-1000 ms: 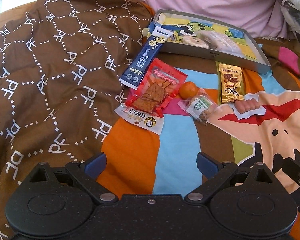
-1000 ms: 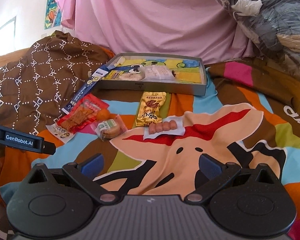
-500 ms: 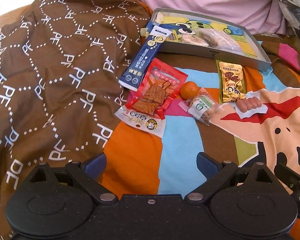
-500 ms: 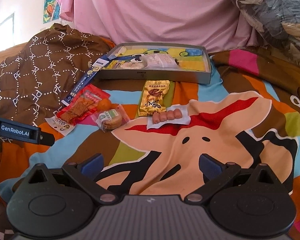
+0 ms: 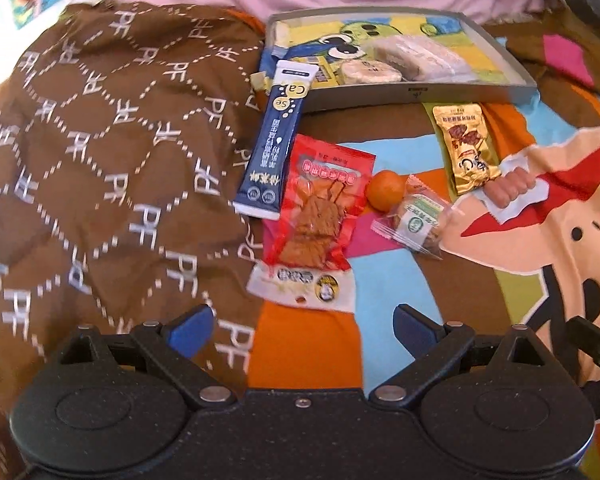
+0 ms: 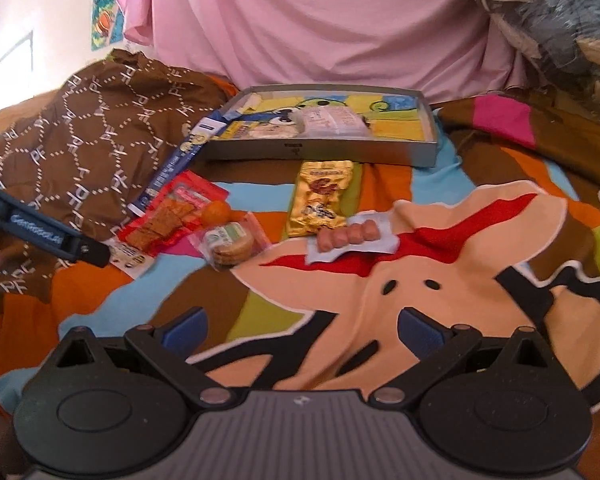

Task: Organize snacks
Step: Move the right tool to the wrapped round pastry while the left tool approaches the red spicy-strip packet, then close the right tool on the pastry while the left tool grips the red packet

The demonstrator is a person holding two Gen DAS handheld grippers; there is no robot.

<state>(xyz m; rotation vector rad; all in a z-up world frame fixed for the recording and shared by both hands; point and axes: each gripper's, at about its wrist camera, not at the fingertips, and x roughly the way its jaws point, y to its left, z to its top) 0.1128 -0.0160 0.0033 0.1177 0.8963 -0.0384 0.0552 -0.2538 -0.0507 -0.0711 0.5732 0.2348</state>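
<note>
Both claws are hanging wide open and empty over a bed: the left gripper point(image 5: 302, 326), the right gripper point(image 6: 302, 328). A bright cartoon blanket point(image 6: 400, 292) is covering the bed, with a brown patterned quilt point(image 5: 100, 152) lying bunched on the left. Beyond the claws, snacks are lying loose: a red packet point(image 5: 318, 208), an orange point(image 5: 385, 190), wrapped biscuits point(image 6: 228, 242), a gold packet point(image 6: 324, 198), small sausages point(image 6: 350, 236). A blue stick packet point(image 5: 274, 148) is leaning on the grey tray point(image 6: 320, 150), which is holding more snacks. Pink cloth point(image 6: 320, 20) is hanging behind.

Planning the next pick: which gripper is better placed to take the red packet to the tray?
Left, probably. The left gripper is open and empty, with the red packet straight ahead of its fingers. From the right gripper, also open, the packet lies far off to the left.
</note>
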